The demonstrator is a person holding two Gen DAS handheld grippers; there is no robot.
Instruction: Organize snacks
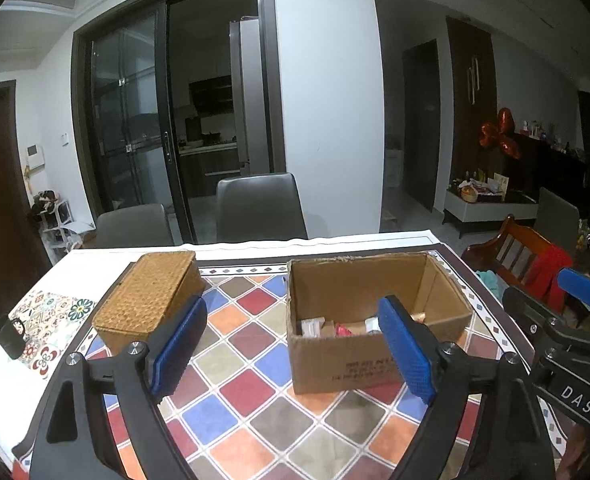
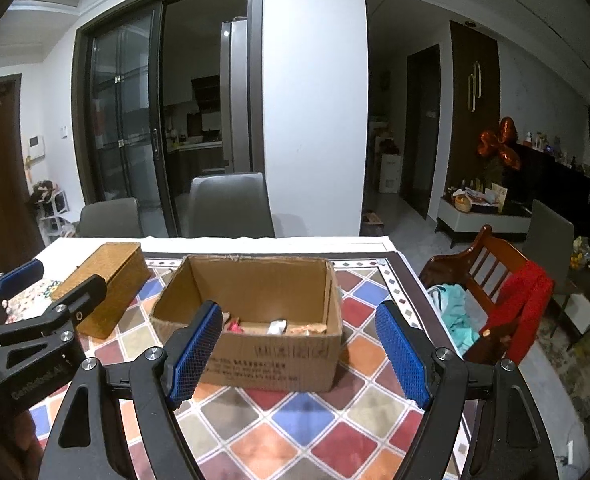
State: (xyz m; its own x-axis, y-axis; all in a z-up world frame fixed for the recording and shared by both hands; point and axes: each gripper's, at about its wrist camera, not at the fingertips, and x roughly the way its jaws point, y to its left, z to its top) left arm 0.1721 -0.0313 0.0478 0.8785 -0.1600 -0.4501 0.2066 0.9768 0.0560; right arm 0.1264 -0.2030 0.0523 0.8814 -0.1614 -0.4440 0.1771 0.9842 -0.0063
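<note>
1. Left gripper (image 1: 293, 354): jaws spread wide, blue pads bare, nothing between them; it hangs above the table, aimed toward 12 o'clock. It also shows at 9 o'clock in the right wrist view.
2. Right gripper (image 2: 301, 354): jaws wide apart, nothing held; it hangs above the table short of the cardboard box. One blue fingertip and its black body show at 3 o'clock in the left wrist view.
3. Cardboard box (image 2: 271, 364): open-topped, upright on the tablecloth, seen between the right gripper's pads and touching neither. In the left wrist view it stands at 1 o'clock from the left gripper.
4. Snacks (image 2: 277, 326): small packets, white, red and tan, lying on the floor of the cardboard box against its near wall; their kinds cannot be told.
5. Wicker box (image 1: 149, 300): lid shut, on the table at 9 o'clock from the cardboard box, apart from it.
6. Tablecloth (image 1: 255, 380): diamond pattern in red, blue, orange and grey, covering the table.
7. Grey chairs (image 1: 261, 208): two at the table's far edge, 12 o'clock.
8. Wooden chair (image 2: 491, 268): at 3 o'clock off the table, with a red garment (image 2: 525, 308) draped over it and a teal cloth on its seat.
</note>
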